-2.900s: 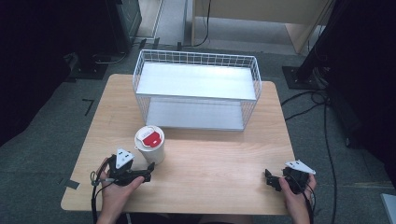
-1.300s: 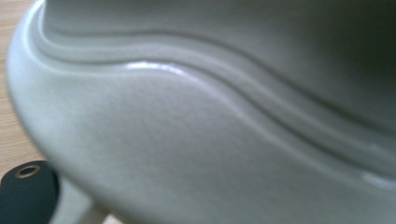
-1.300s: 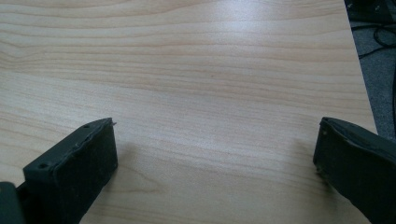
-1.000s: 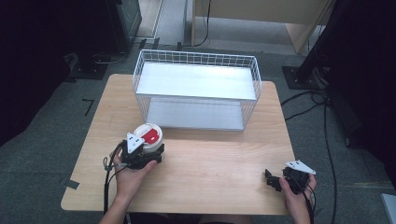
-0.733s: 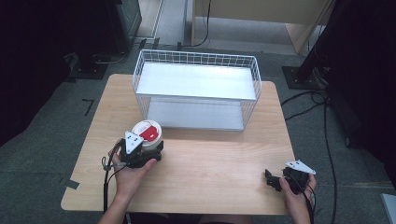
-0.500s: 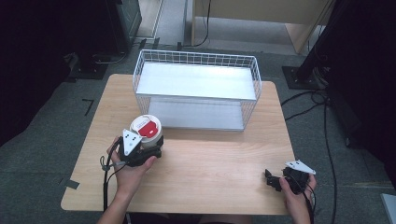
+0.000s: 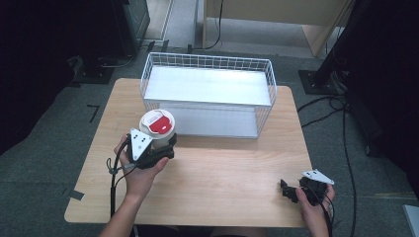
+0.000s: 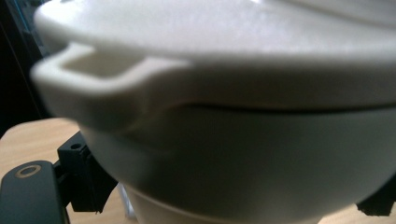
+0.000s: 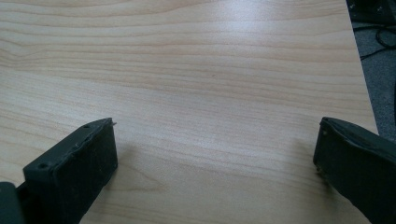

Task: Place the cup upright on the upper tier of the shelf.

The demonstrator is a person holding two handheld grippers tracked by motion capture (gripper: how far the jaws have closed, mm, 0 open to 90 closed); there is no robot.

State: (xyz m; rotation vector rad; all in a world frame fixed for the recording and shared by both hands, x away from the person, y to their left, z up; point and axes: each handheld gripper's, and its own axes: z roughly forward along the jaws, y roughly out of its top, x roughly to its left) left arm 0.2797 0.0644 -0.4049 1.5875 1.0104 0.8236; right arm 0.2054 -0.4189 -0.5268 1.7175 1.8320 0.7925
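Lifted and carried a little toward the basket (image 7: 207, 94) since a moment ago, the cup (image 7: 157, 126) now sits clamped in the left gripper (image 7: 157, 148) just before it, likely bound inside, while the right gripper (image 7: 291, 190) rests wide apart on the worktop (image 7: 222, 168).
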